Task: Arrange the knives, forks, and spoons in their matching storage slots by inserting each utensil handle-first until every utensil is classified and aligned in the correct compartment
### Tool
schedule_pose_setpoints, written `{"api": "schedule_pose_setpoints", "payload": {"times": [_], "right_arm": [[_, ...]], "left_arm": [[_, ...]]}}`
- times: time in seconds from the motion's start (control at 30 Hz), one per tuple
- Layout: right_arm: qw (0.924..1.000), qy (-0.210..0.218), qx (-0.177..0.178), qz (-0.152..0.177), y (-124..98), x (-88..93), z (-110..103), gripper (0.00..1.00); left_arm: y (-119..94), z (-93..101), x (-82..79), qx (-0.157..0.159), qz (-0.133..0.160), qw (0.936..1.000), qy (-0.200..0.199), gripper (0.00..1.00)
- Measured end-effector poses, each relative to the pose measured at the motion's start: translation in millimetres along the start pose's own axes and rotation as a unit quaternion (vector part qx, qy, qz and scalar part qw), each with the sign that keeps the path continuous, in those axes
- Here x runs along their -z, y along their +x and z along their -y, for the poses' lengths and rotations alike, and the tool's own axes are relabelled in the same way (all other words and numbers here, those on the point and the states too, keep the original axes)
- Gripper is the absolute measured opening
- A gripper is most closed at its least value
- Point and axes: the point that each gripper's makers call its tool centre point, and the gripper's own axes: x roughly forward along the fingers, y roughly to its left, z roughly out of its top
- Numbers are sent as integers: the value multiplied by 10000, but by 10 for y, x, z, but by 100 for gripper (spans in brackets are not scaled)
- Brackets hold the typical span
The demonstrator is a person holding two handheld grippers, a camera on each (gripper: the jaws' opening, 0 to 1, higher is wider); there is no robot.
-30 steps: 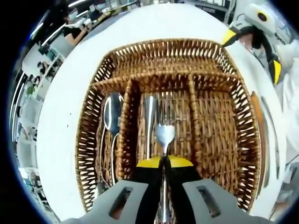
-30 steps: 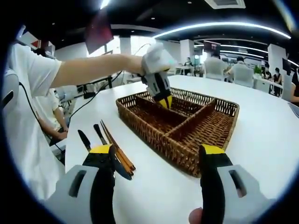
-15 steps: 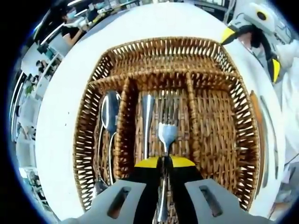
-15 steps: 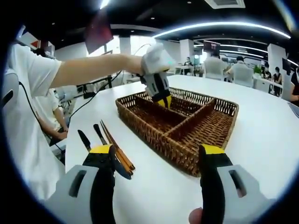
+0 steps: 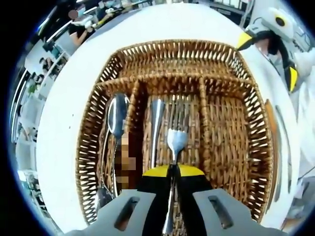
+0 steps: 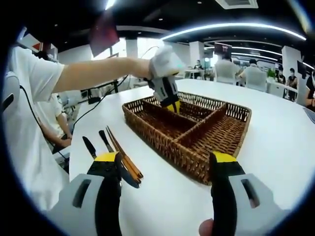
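Observation:
A wicker cutlery basket (image 5: 231, 64) (image 6: 162, 143) stands on the white table. My left gripper (image 5: 172, 173) is shut on a silver fork (image 5: 176, 140), tines pointing away, over the basket's middle slot. In that slot lie another silver utensil (image 5: 156, 118) and a fork (image 5: 181, 112). Spoons (image 5: 117, 115) lie in the left slot. The right slot (image 5: 229, 132) holds nothing. In the right gripper view, the left gripper (image 6: 171, 104) dips into the basket on a person's arm. My right gripper (image 6: 165, 167) is open, low over the table in front of the basket.
Several knives with dark and wooden handles (image 6: 114, 151) lie on the table left of the basket in the right gripper view, and right of the basket (image 5: 273, 130) in the left one. The right gripper's yellow fingertips (image 5: 243, 40) show at top right. People sit at tables behind.
The left gripper's view has shifted only slightly over the basket, with the fork still held over the middle slot. The right gripper has stayed in place.

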Motion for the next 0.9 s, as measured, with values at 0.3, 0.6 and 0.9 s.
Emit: {"api": "schedule_pose_setpoints", "payload": {"times": [0.3, 0.6, 0.9], "right_arm": [[10000, -24, 23, 13, -30, -20, -30, 76], [10000, -60, 20, 12, -26, -43, -71, 76], [9999, -117, 15, 4, -53, -61, -147, 76]], "left_arm": [[-47, -46, -11, -160, 57, 9998, -54, 6], [-154, -53, 9, -337, 153, 9993, -79, 10], [-355, -58, 40, -671, 371, 9969, -159, 12]]}}
